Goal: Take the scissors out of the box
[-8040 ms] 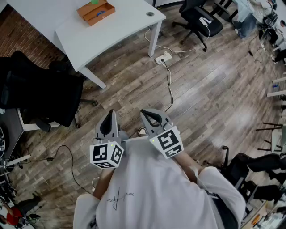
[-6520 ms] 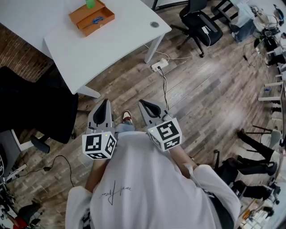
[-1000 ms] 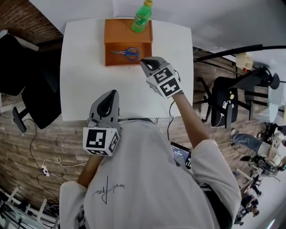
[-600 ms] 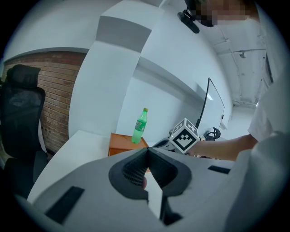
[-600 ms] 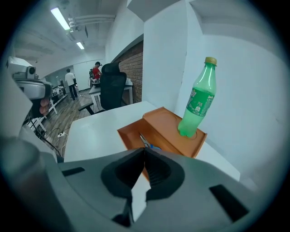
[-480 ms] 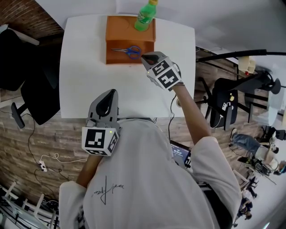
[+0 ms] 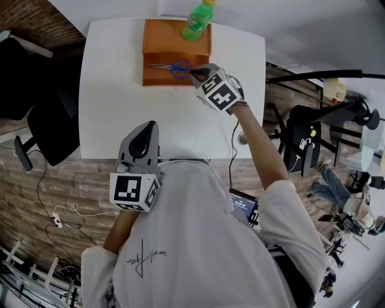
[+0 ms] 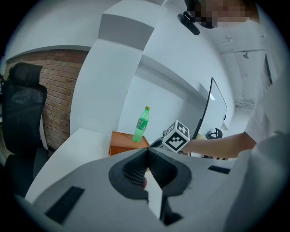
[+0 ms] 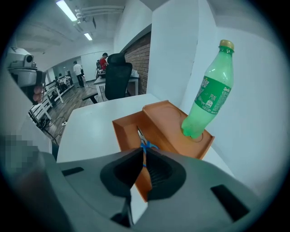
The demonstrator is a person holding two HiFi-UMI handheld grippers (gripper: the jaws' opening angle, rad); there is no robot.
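Note:
The scissors (image 7: 171, 68), blue-handled, lie in the lower compartment of an orange box (image 7: 174, 80) at the table's far edge. My right gripper (image 7: 194, 72) points steeply down at the box's right end, its tips just short of the blue handles. Its jaws have just been opening and show a narrow gap with nothing between them. Along those jaws I see the scissors (image 9: 146, 146) inside the box (image 9: 124, 129). My left gripper (image 7: 150, 125) is shut and empty, held back by my body at the table's near edge. Its tips (image 8: 147, 152) meet.
A green bottle (image 7: 198, 18) stands on the box's raised far half, seen as the bottle (image 9: 208, 97) close to my right gripper. The white table (image 7: 120, 108) carries only the box. Black chairs stand at the left (image 7: 42, 120) and right (image 7: 304, 138).
The right gripper has sunk and moved left to the box's right end, over the scissors' handles. The left gripper has stayed in place.

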